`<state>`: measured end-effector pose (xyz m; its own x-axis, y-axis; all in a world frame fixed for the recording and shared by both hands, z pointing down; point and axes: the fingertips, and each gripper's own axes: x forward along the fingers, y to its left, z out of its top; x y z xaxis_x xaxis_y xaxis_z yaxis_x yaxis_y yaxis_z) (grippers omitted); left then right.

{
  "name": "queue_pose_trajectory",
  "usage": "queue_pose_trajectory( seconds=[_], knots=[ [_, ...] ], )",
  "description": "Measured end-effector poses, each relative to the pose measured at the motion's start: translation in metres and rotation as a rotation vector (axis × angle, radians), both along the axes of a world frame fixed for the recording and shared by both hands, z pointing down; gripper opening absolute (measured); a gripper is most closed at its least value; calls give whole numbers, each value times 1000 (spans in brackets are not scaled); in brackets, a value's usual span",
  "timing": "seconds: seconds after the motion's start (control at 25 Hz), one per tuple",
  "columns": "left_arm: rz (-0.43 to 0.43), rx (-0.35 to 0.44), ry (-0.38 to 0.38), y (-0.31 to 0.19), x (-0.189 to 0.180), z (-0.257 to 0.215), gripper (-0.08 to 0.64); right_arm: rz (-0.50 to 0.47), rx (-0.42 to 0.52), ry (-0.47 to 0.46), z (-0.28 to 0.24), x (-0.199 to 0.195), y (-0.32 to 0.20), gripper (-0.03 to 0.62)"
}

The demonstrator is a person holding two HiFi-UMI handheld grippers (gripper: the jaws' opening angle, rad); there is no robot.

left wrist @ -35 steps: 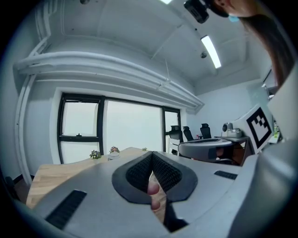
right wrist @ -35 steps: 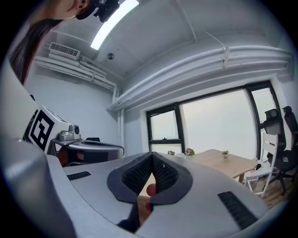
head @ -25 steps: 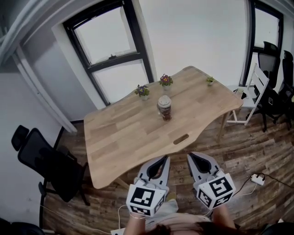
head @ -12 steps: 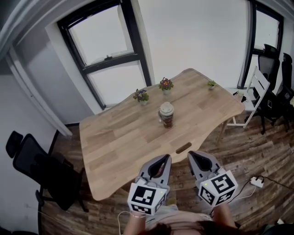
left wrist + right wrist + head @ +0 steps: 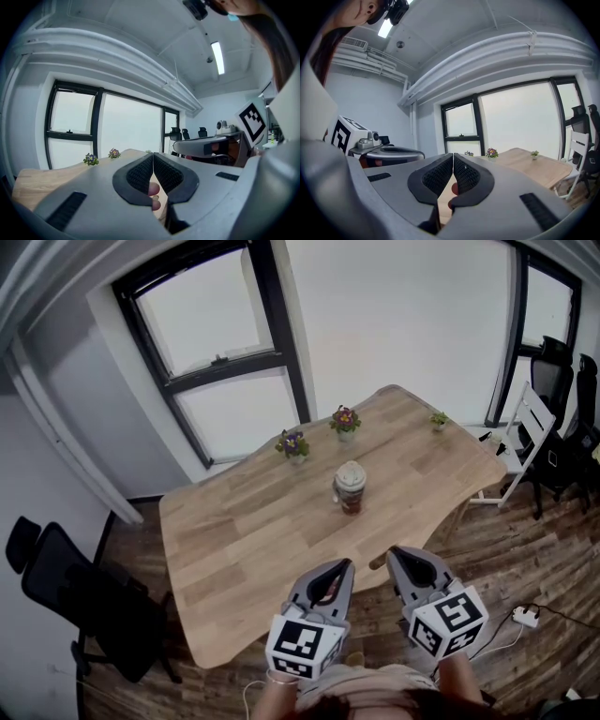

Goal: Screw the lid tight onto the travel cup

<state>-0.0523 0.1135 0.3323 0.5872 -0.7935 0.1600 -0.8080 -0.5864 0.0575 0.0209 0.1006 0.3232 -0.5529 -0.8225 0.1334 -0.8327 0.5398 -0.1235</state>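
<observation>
Two closed, empty tools, left tool (image 5: 343, 565) and right tool (image 5: 395, 552), suggest approach; next they must reach the travel cup (image 5: 350, 491) at 12 o'clock and open.

Pale, light-grained wood tabletop (image 5: 234, 521) over a dark brown plank floor (image 5: 525, 549). The travel cup (image 5: 351, 497) is dark brown with a cream lid (image 5: 350, 474). The left hand-held gripper (image 5: 343, 564) and right hand-held gripper (image 5: 397, 551) are grey, with black-and-white square-patterned cubes (image 5: 302, 645). Purple flowers (image 5: 293, 441), black window frames (image 5: 281, 362).
</observation>
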Motion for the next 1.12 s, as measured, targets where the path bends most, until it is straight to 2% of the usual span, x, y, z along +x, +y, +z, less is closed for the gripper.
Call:
queue_pose_trajectory(
  seconds=[0.52, 1.12],
  knots=[
    [66, -44, 34, -34, -2, 18, 3, 39, -17, 20, 8, -5, -32, 2],
    [43, -78, 41, -102, 0, 38, 51, -14, -44, 25, 23, -4, -103, 8]
  ],
)
